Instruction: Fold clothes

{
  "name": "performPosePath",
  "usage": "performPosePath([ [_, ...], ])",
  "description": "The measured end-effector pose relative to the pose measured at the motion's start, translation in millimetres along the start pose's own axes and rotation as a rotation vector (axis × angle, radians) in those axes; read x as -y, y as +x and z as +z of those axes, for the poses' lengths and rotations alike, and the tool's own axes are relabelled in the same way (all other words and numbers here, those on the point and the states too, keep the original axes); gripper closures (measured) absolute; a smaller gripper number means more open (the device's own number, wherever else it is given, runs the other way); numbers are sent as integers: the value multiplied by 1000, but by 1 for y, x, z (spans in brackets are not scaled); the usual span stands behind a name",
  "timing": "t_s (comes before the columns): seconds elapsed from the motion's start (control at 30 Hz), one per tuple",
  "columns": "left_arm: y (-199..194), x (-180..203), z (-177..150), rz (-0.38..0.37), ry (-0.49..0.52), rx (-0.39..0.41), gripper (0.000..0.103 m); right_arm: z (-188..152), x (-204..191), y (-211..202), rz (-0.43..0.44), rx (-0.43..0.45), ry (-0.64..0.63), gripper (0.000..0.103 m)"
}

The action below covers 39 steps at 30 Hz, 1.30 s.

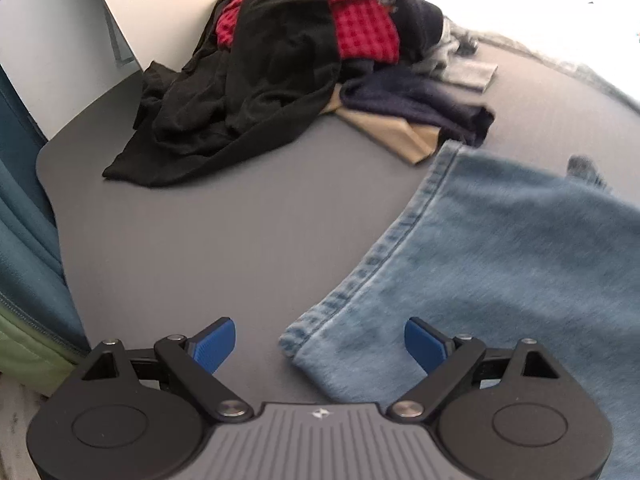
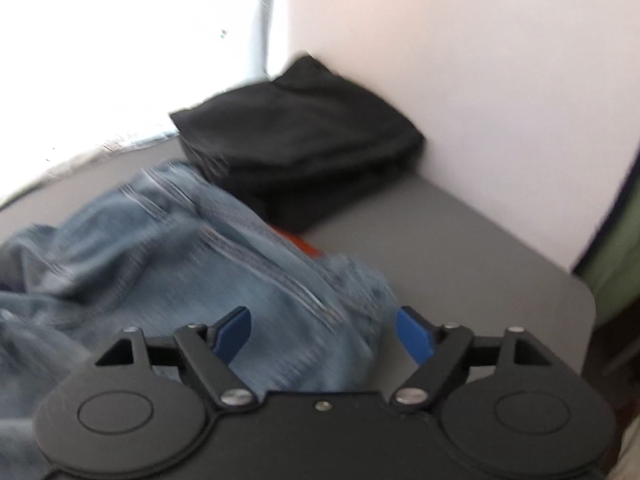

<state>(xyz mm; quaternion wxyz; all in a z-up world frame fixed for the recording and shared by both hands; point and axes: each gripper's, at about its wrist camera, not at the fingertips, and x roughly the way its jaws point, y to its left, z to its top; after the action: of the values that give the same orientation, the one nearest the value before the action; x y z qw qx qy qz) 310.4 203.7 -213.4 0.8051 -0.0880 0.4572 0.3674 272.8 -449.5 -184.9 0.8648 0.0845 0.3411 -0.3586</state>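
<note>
Two grippers, yours: left gripper and right gripper, both spread wide, empty. Jeans on grey table, blurred, cut off. Unfolded pile left view only; folded black garment right only.

Light-blue jeans, red-checked shirt

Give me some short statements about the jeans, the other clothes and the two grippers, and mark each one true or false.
1. The left gripper is open, holding nothing. True.
2. The jeans hang in the air. False: they lie on the grey table.
3. A black folded garment sits by the wall. True.
4. The unfolded pile is all white. False: mostly black and red.
5. The right gripper clamps the jeans. False: its fingers are apart.
</note>
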Motion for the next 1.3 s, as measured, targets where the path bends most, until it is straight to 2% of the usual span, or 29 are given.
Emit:
performPosePath([
  [0.1,-6,6,9,-26,-10,35,11,20,-20,2,42,26,-16,17],
  [0.27,-15,21,34,-87,2,85,11,36,-62,17,149,-5,-35,16],
  [0.4,-21,41,51,-161,19,100,11,34,-96,22,242,-53,-65,14],
  [0.53,-25,68,62,-256,74,106,11,13,-122,34,314,-130,-117,12],
  [0.63,-25,87,69,-323,122,105,11,-11,-133,46,302,-187,-154,9],
  [0.7,-23,100,74,-355,155,100,11,-22,-133,47,292,-163,-147,3],
  [0.93,-8,142,89,-397,268,87,11,-23,-135,48,287,-162,-135,0],
  [1.03,0,158,92,-415,316,77,15,-24,-134,48,285,-158,-131,0],
  [1.17,13,174,94,-436,349,28,37,-21,-134,53,282,-168,-127,0],
  [1.27,21,181,93,-430,345,-3,67,-21,-137,51,272,-167,-120,0],
  [1.3,23,181,92,-411,336,-5,85,-21,-137,51,269,-166,-117,0],
])
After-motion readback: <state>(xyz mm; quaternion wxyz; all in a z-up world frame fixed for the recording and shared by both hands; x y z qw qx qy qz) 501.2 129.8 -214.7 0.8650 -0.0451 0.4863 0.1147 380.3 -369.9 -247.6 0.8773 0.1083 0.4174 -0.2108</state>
